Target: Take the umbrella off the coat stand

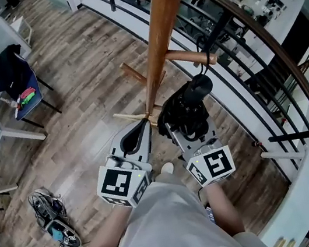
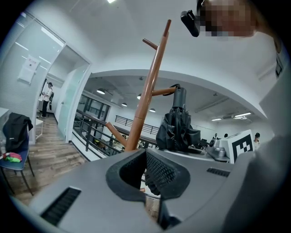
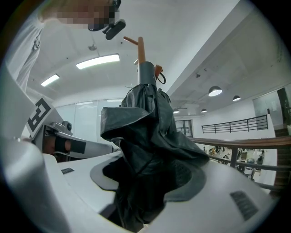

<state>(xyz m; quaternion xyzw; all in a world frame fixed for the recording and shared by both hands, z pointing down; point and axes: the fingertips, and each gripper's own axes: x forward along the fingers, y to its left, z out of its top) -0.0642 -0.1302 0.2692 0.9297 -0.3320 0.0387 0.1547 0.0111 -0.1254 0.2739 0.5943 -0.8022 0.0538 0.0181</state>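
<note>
Umbrella [image 1: 191, 103], black and folded, hangs by its strap [image 1: 208, 57] from a side peg [image 1: 187, 57] of the coat stand [image 1: 154, 37]. It is floppy cloth over a stiff core, and probably light. The right tool [image 3: 152, 176] pinches its bunched folds, though the firm shaft would hold surer. The left tool [image 2: 145, 169] seems pressed together and empty.

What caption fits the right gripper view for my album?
Right gripper clamps a folded black umbrella hanging from the wooden coat stand.
</note>
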